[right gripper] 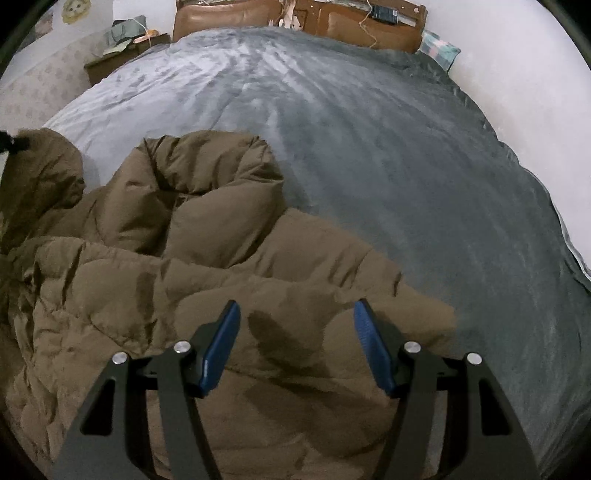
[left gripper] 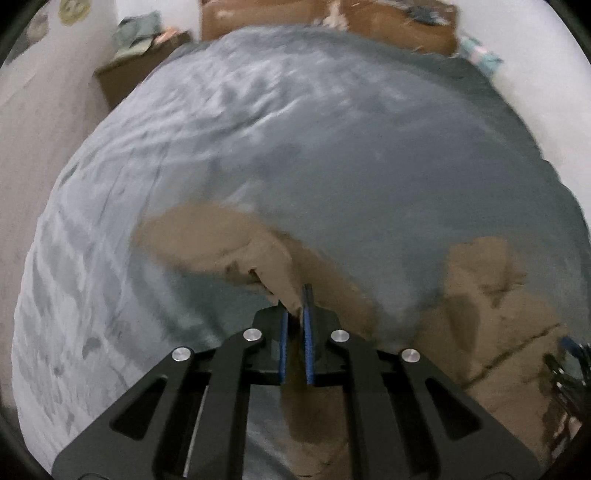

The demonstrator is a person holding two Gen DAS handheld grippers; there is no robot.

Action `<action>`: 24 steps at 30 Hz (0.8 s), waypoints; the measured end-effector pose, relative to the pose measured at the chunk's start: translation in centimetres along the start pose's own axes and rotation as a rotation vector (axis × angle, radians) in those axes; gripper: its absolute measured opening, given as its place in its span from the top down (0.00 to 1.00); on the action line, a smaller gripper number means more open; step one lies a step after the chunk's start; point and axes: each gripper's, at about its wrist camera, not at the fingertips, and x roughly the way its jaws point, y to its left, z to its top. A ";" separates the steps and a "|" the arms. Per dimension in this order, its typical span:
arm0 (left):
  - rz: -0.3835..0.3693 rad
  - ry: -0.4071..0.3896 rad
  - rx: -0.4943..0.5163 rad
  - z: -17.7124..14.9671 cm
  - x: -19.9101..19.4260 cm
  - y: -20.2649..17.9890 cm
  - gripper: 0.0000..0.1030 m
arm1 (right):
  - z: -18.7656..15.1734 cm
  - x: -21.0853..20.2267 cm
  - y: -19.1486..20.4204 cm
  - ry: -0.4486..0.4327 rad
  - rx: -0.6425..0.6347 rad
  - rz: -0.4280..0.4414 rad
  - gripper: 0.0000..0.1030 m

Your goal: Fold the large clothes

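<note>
A large brown padded jacket (right gripper: 221,266) lies rumpled on the near left part of a grey-blue bed cover (right gripper: 369,147). In the left wrist view my left gripper (left gripper: 295,299) is shut on a fold of the jacket's fabric (left gripper: 280,266), and a sleeve-like part (left gripper: 207,236) trails off to the left, lifted above the cover (left gripper: 258,129). The picture there is blurred by motion. My right gripper (right gripper: 295,314) is open just over the jacket's quilted body, with nothing between its blue pads (right gripper: 221,343). At the left edge a raised part of the jacket (right gripper: 44,173) hangs from a dark shape.
A brown headboard (right gripper: 236,16) runs along the far end of the bed, with a dark device (right gripper: 384,13) and a cord on it. A bedside cabinet (right gripper: 110,66) with clothes on it stands far left. A checked pillow (right gripper: 439,46) sits far right. Bare cover stretches right of the jacket.
</note>
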 end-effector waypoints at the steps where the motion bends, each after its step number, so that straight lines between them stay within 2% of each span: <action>1: -0.007 -0.017 0.033 0.2 -1.0 -1.4 0.96 | 0.1 -0.3 -0.2 -0.004 -0.002 0.003 0.38; 6: -0.021 -0.101 0.251 -1.9 -6.2 -9.3 0.96 | -0.2 -1.5 -1.7 -0.019 0.005 0.016 0.38; 11: -0.136 -0.060 0.340 -6.4 -8.1 -15.0 0.96 | -1.3 -2.3 -3.9 -0.022 0.068 0.032 0.38; 16: -0.200 0.092 0.336 -11.6 -4.3 -18.9 0.95 | -2.9 -2.4 -6.4 -0.001 0.117 0.031 0.38; 18: -0.158 0.137 0.348 -13.6 -2.2 -20.0 0.93 | -3.6 -2.3 -7.4 0.008 0.130 0.031 0.38; 20: -0.150 0.163 0.345 -14.9 -1.3 -20.4 0.89 | -4.2 -2.3 -8.3 0.018 0.140 0.027 0.38; 24: -0.109 0.193 0.357 -16.1 0.5 -20.5 0.85 | -4.9 -2.0 -9.4 0.040 0.155 0.028 0.38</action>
